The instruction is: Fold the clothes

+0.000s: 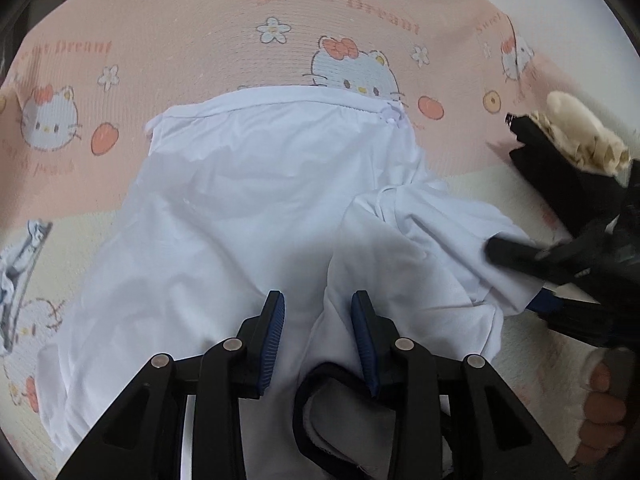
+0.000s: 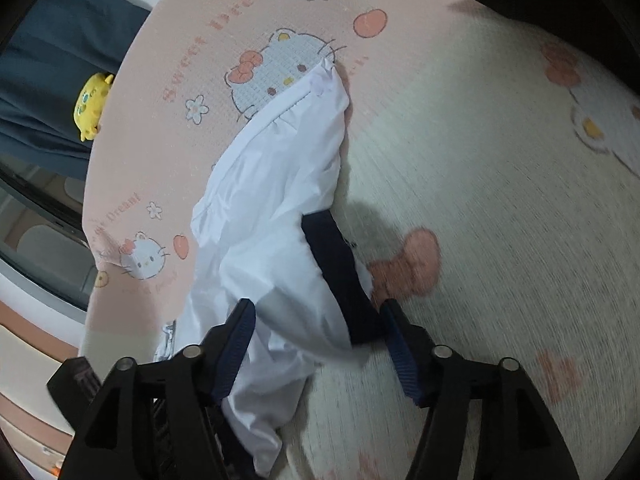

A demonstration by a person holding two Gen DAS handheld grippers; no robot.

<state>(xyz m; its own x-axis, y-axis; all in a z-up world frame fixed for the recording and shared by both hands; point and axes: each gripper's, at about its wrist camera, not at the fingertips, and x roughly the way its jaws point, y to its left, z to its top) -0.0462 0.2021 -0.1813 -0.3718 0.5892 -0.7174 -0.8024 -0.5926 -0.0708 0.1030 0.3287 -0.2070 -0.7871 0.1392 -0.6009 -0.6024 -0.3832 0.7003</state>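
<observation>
Left wrist view: the white garment (image 1: 256, 200) lies on the printed mat (image 1: 200, 40), long axis running away from the left gripper (image 1: 318, 334), whose narrowly parted jaws straddle cloth without pinching. Right gripper (image 2: 316, 344), parted, straddles the dark-trimmed sleeve (image 2: 340, 276) at the garment's side, equally near.

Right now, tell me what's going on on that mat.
A person with a handheld gripper in each hand is folding a white garment with dark navy trim on a pink cartoon-cat mat. The left gripper hangs over the near end by the navy collar, jaws apart. The right gripper straddles the navy-cuffed sleeve, pads not pressing. The garment still lies rumpled.
</observation>
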